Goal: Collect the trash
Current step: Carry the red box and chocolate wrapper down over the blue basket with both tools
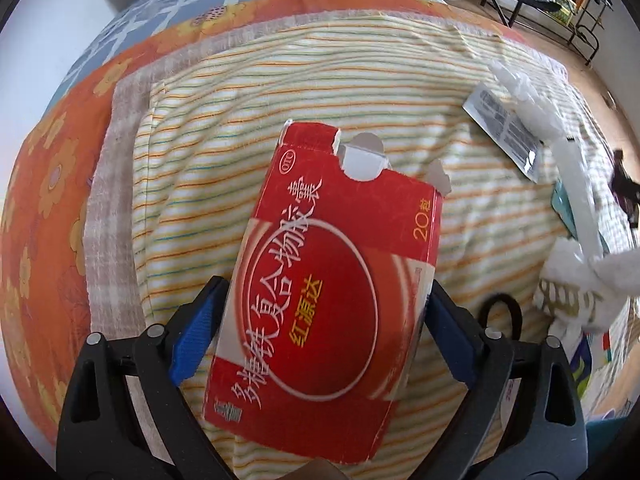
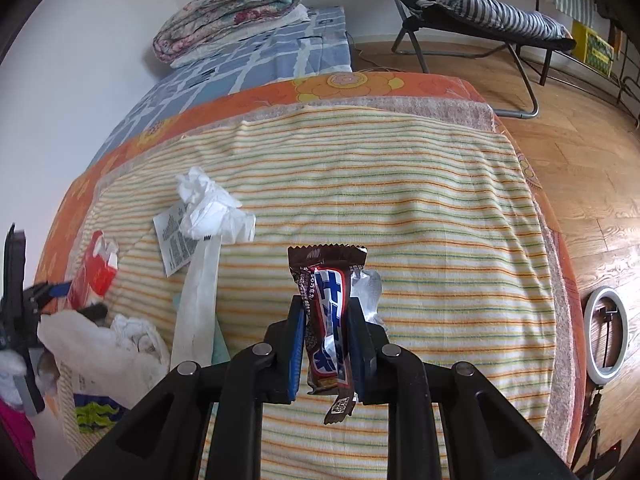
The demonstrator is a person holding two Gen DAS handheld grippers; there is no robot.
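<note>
My left gripper is shut on a red medicine box with a torn top flap, held above the striped blanket. The box also shows at the left of the right wrist view, with the left gripper on it. My right gripper is shut on a brown candy bar wrapper, held upright above the blanket. A crumpled white tissue and a printed paper slip lie on the blanket. A white plastic bag with trash in it sits at the lower left.
A long white paper strip lies beside the bag. A folded quilt sits at the bed's far end. A folding chair stands on the wooden floor. A ring light stands at the right. A black hair tie lies on the blanket.
</note>
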